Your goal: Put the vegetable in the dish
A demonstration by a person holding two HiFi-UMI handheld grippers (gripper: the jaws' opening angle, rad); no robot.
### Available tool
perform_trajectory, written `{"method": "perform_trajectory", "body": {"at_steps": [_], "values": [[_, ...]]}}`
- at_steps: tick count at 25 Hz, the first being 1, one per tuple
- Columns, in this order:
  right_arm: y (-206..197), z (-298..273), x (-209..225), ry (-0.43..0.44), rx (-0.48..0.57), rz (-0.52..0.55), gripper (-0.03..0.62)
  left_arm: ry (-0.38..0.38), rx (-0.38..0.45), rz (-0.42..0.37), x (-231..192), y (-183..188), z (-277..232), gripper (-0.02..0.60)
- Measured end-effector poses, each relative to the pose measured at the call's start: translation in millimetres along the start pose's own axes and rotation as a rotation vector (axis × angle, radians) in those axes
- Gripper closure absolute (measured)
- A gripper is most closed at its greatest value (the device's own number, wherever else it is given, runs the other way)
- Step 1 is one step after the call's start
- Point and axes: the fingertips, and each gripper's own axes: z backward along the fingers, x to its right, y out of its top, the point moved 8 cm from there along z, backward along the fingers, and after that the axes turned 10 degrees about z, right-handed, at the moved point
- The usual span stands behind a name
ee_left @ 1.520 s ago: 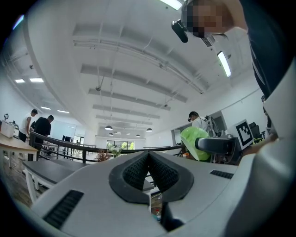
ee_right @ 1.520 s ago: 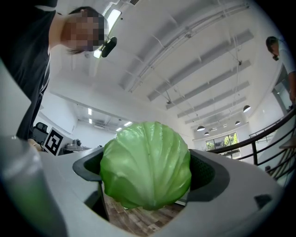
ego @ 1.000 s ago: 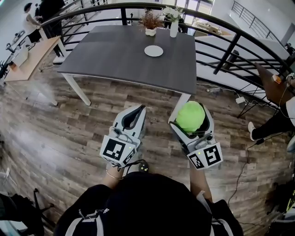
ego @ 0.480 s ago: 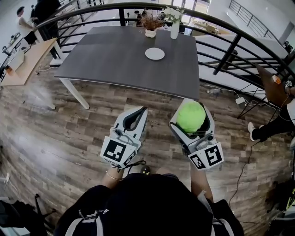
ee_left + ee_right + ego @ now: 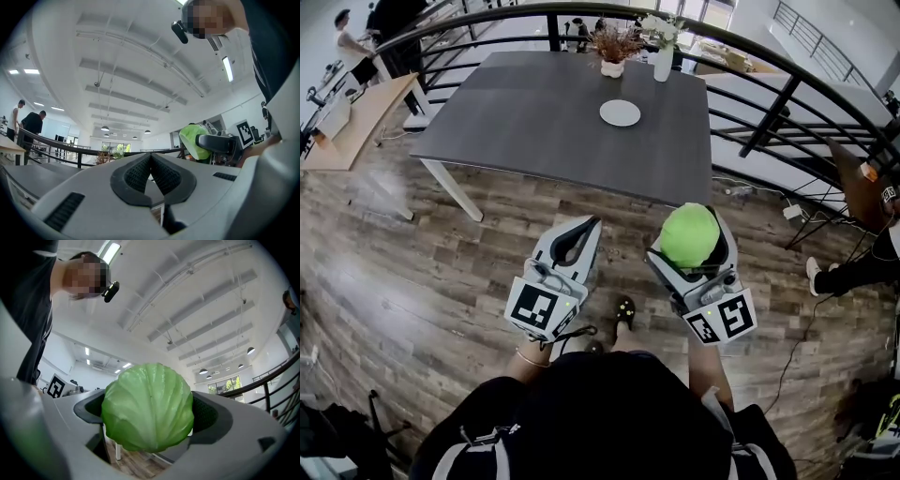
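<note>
**Plank floor, bench ahead: cabbage on its way**

Wood planks of the floor [image 5: 412, 272] fill most of the head view, with a curved black railing [image 5: 769, 103] behind the dark grey bench [image 5: 553, 122]. On the far half of the bench lies the small white dish [image 5: 620, 113], bare, with a pot of dried stems [image 5: 613, 56] and a white vase [image 5: 664, 58] just beyond it.

The right claw [image 5: 690, 225] holds the cabbage [image 5: 688, 239]. In the right gripper view the round green head fills the space between the jaws, which are spread wide and press on both its sides. The left claw [image 5: 151, 161] is closed, pads meeting at the tips with nothing between them. It hangs idle beside its partner (no role for it here, as far as I can judge).

Over the last second the bench has slid lower and closer in the head view, and a shoe [image 5: 624, 309] now shows between the claws, so the person seems to be walking forward. Both claws keep their pose.

The cabbage is over the floor, short of the bench's near edge and well apart from the dish. The carry looks under way and the placing not yet begun. That dish looks small for the cabbage, which may roll once let go.
</note>
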Motion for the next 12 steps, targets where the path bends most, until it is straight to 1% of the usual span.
{"method": "perform_trajectory", "body": {"at_steps": [12], "values": [[-22.6,-55.8,62.2,0.044,0.014,0.006,0.072,0.039,0.007,-0.019,-36.4,-4.3,-67.8,0.575]]}}
